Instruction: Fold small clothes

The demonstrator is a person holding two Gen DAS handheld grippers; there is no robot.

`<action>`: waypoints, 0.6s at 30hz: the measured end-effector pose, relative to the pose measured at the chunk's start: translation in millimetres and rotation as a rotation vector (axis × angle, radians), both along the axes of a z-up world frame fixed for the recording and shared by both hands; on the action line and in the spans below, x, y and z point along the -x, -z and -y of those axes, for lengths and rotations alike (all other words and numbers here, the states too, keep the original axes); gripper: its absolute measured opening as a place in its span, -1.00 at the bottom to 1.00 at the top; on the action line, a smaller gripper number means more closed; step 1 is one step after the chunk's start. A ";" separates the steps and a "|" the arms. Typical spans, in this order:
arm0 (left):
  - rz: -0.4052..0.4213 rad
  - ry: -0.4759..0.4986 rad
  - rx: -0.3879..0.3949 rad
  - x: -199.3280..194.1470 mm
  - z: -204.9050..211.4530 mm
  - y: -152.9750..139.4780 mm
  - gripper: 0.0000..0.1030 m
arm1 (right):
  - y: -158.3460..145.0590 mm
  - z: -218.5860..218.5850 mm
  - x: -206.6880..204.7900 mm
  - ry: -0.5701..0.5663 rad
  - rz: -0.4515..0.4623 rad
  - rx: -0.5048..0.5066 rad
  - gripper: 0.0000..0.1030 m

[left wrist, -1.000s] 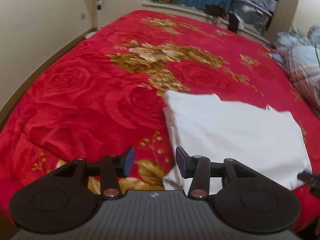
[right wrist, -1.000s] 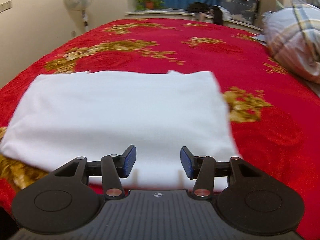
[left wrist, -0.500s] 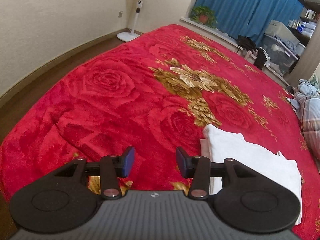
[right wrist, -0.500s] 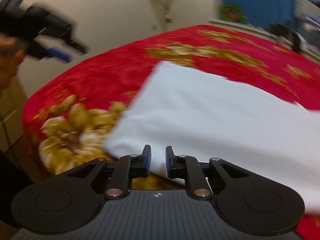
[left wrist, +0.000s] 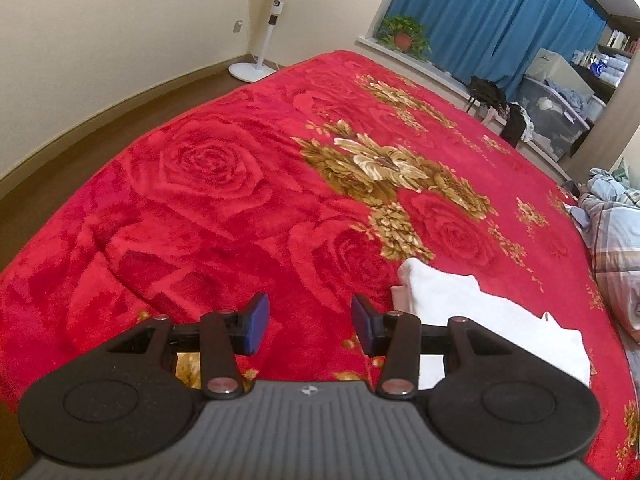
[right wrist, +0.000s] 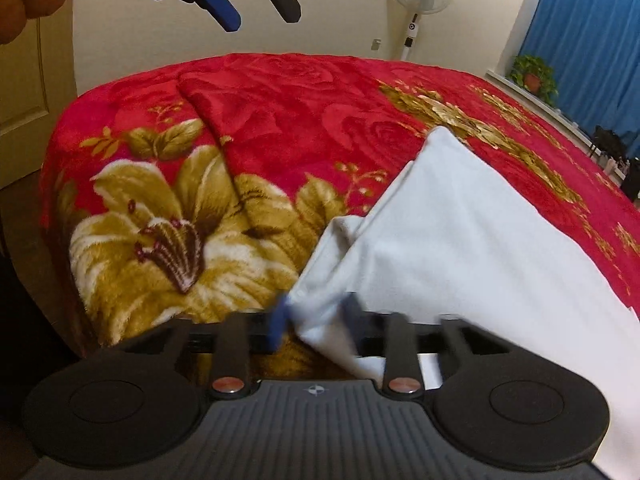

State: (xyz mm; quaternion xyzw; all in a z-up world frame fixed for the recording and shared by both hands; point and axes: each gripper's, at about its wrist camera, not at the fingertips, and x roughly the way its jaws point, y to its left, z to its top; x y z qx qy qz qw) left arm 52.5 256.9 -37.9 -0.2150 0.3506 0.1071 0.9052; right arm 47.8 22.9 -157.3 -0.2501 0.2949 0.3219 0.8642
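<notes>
The right tongs (right wrist: 316,320), jaws just closing, pinch the near corner of a white garment (right wrist: 472,240); the left tongs (left wrist: 306,324) hang spread and empty above the red floral bed (left wrist: 224,200). The garment lies already folded into a flat rectangle near the bed's front edge, long axis running away toward the blue curtains (left wrist: 492,16). At least one further fold appears left.

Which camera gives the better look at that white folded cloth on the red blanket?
The right wrist view: the white folded cloth fills much of it, one corner between the right tongs. The left wrist view shows only part, partly behind its own tongs.
</notes>
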 end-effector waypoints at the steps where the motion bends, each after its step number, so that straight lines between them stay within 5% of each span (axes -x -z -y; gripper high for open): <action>1: 0.001 0.001 0.003 -1.3 1.1 -0.5 -0.03 | -2.7 2.3 -1.9 0.004 -0.007 -0.008 -0.79; 5: 0.004 0.017 0.008 -6.7 10.3 -2.9 -0.03 | -22.2 16.2 -7.5 0.031 -0.019 -0.086 -0.84; 8: -0.001 0.033 0.006 -11.1 19.7 -3.0 -0.03 | -61.3 50.7 -14.2 0.096 -0.029 -0.260 -0.85; 13: -0.014 0.065 -0.006 -18.3 37.0 -0.2 -0.03 | -122.1 183.2 -31.9 0.370 -0.021 -0.649 -0.86; 18: -0.030 0.101 -0.026 -26.6 57.5 3.5 -0.03 | -119.8 334.7 -36.0 0.769 -0.008 -0.803 -0.86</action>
